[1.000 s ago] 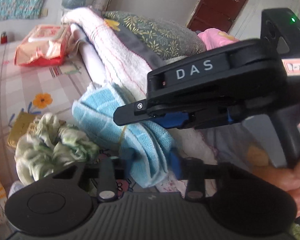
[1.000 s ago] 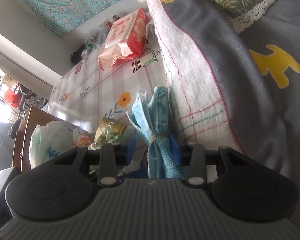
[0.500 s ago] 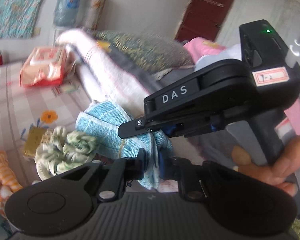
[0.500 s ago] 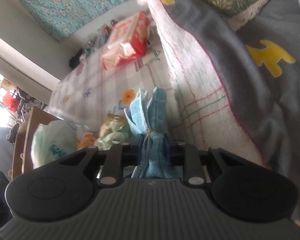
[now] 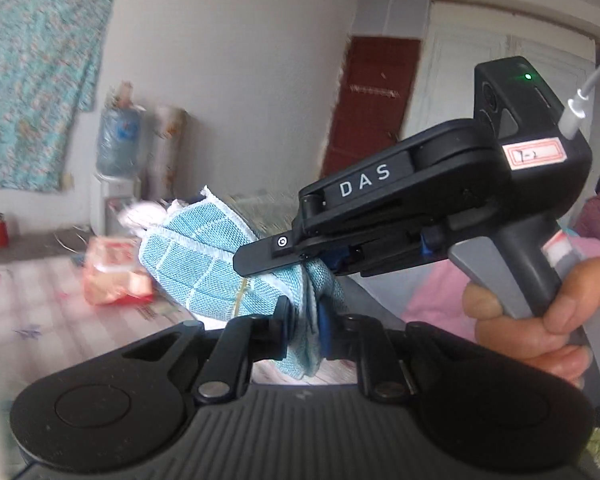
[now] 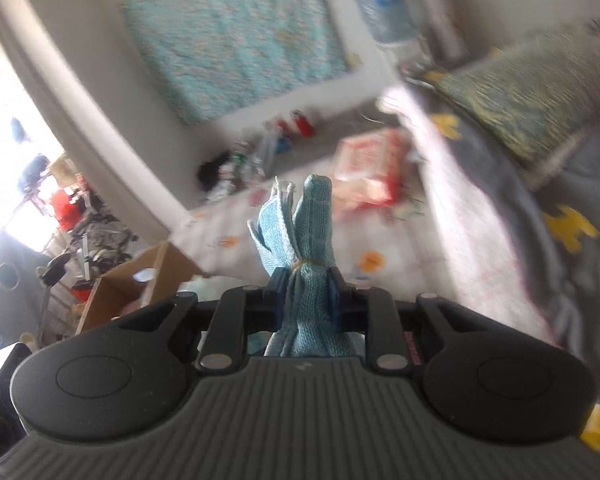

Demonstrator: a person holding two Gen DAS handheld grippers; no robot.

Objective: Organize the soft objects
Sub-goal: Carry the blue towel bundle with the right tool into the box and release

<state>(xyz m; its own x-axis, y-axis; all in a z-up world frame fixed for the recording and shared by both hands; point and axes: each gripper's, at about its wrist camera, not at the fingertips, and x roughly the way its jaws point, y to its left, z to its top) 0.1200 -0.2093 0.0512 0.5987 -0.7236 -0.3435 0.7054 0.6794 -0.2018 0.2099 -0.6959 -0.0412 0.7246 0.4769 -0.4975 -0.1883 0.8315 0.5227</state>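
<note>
Both grippers, left gripper (image 5: 302, 322) and right gripper (image 6: 307, 300), clamped on blue towel (image 5: 204, 264) above checked bedsheet (image 6: 384, 256).

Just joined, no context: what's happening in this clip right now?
A person is working two handheld grippers on a bed strewn with soft items. Both the left gripper and the right gripper are clamped on the same light blue towel, bundled with a thin band, and it is held up off the bedsheet. A red-and-white wipes pack lies on the bed behind it, beside a grey blanket.
</note>
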